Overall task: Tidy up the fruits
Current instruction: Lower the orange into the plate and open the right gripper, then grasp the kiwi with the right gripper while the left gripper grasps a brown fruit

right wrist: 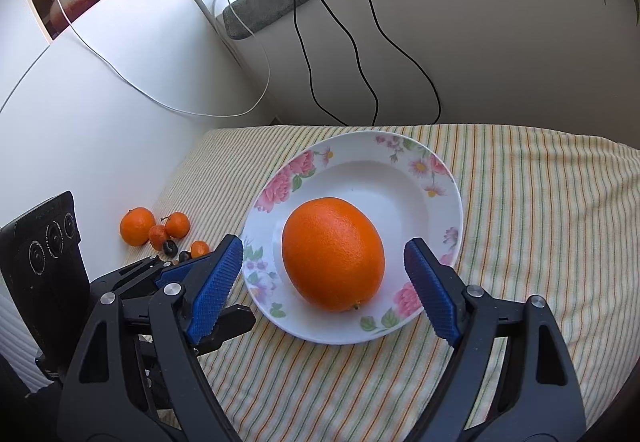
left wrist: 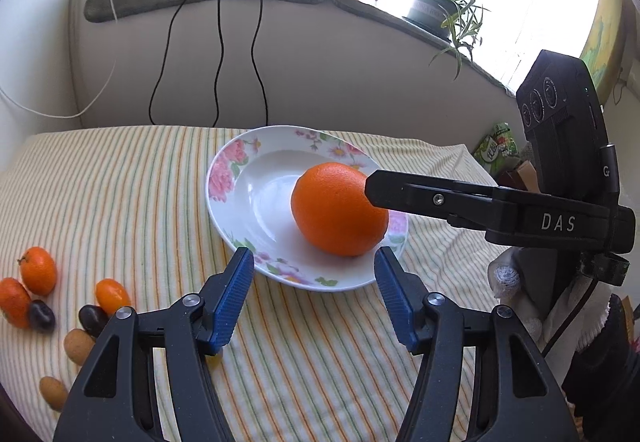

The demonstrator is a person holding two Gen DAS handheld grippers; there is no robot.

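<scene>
Your right gripper [right wrist: 323, 278] bracketed the orange [right wrist: 333, 253].
Fingers spread, gripping nothing; orange's long axis ran toward you; left gripper [left wrist: 314, 296] also released.

One large orange [right wrist: 333, 253] on my one floral plate [right wrist: 400, 177], three mandarins [right wrist: 137, 226], two kumquats [left wrist: 113, 296], two dark plums [left wrist: 41, 316], two brown longans [left wrist: 78, 346].
</scene>
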